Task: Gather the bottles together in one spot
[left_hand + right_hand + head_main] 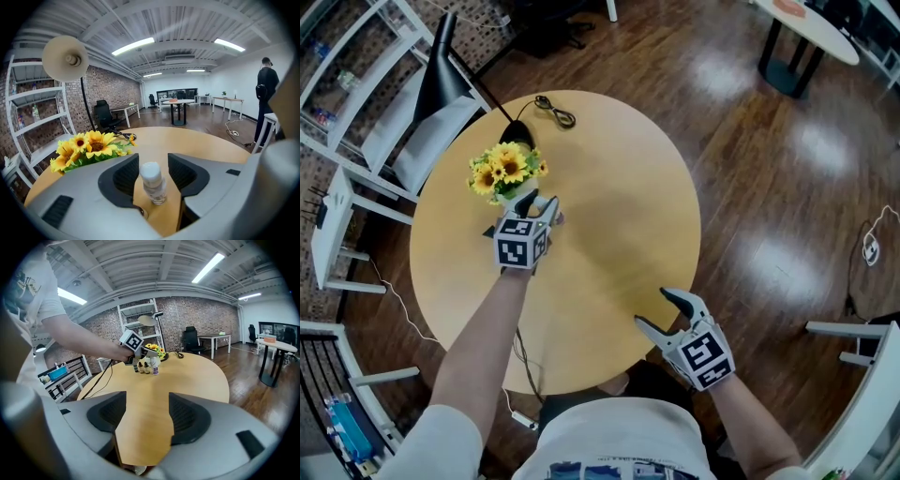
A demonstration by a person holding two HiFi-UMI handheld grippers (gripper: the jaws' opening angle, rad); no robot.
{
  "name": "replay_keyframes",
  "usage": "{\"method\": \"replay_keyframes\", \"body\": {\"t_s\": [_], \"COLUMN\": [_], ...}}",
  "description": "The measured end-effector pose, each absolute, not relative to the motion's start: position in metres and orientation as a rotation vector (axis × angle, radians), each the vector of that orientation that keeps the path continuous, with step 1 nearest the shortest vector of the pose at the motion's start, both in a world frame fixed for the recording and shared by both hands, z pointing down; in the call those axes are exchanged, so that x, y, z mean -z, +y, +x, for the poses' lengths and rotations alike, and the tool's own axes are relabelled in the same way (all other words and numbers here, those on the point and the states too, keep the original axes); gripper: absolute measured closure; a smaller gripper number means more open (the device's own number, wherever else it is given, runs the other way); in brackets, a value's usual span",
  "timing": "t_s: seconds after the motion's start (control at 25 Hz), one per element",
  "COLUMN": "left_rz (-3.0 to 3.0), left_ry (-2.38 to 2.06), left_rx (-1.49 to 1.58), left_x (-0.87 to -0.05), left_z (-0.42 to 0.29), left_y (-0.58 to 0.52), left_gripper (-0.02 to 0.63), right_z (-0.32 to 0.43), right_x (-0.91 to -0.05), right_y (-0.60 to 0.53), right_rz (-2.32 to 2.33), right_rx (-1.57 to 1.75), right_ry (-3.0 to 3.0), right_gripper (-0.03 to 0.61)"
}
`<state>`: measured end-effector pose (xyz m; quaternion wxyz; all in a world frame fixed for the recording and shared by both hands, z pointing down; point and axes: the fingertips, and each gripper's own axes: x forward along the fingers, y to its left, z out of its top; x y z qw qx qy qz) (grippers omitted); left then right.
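**On the round surface, by the flowers: a bottle stands loose between the left tool's jaws**

Across the middle of the head view lies the round wooden surface [619, 216], most of it bare. At its far left rim stands a black lamp [441, 66], and just in front of that a bunch of sunflowers [506, 169].

The left tool [539, 204] reaches in beside the sunflowers. The right tool [654, 307] hangs over the near rim, well apart from the flowers. Its jaws are spread wide, and its own view shows only bare wood between them.

Seen from the right gripper view, a small group of bottles [146, 366] stands close together at the left tool's tips, just in front of the flowers. Two have dark caps and one is pale. No other bottle shows elsewhere on the surface, so the gathering looks close to done.

The left gripper view shows one small bottle [153, 183] between that tool's jaws, clear-bodied with a white cap. It stands on the wood with its long axis vertical and its cap up. The jaws are spread, with wood showing between the bottle and the right pad. The left pad lies very near the cap, but nothing looks clamped.

The coming move likely turns on that closeness. The bottle sits dead ahead inside the left jaws, so this tool would need to back straight out along its own line. A sideways drift could knock the cap and tip the bottle. The left hand is by far the nearer one.
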<state>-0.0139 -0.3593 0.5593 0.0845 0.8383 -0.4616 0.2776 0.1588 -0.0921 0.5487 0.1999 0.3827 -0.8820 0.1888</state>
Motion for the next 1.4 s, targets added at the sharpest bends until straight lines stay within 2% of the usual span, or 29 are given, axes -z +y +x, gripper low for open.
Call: {"method": "replay_keyframes", "body": {"t_s": [0.12, 0.4, 0.72, 0.96, 1.4], "left_rz": [2.51, 2.5, 2.348, 2.226, 2.199], "left_ry": [-1.398, -1.498, -1.586, -1.598, -1.59], "left_rx": [-0.821, -0.669, -0.469, -0.427, -0.353], "left_x": [-0.552, -0.498, -0.425, -0.43, -0.433], "left_z": [-0.017, -0.024, -0.111, -0.161, -0.209], "left_y": [-0.356, -0.298, -0.136, -0.016, 0.135], "left_gripper": [0.393, 0.391, 0.39, 0.388, 0.385], "right_z": [0.156, 0.164, 0.116, 0.095, 0.042], "right_x": [-0.548, -0.538, -0.505, -0.489, -0.458], "right_y": [-0.089, -0.083, -0.075, -0.042, 0.066], "right_rz": [1.058, 1.042, 0.949, 0.98, 1.038], "right_rx": [-0.517, -0.493, -0.413, -0.408, -0.362], "right_ry": [-2.464, -2.507, -2.563, -2.54, -2.486], "right_gripper": [0.272, 0.272, 0.272, 0.272, 0.273]}}
